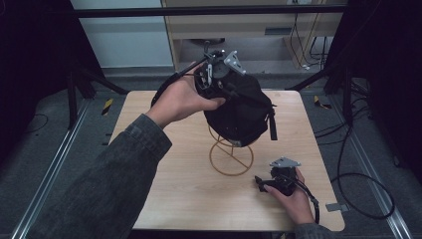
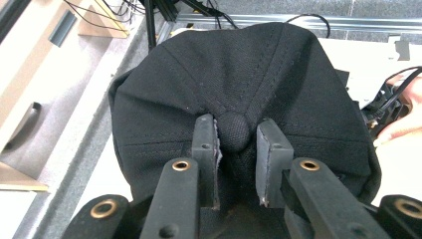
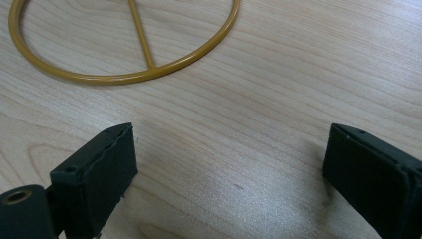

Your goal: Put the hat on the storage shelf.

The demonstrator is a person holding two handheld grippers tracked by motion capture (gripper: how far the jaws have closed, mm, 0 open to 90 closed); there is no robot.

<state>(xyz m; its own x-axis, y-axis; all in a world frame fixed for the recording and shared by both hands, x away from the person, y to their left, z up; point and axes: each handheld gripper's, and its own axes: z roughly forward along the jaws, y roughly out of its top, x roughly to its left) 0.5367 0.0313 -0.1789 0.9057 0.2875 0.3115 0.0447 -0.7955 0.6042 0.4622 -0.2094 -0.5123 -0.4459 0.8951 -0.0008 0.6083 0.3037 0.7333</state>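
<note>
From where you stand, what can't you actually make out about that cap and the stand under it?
- High view: the top of the gold wire stand is covered by the black cap, so how the cap sits on it is hidden.
- Left gripper view: the left tool brackets the cap's top button; whether the pads pinch it is unclear.
- Right gripper view: the stand's ring is cut off by the top edge.
</note>
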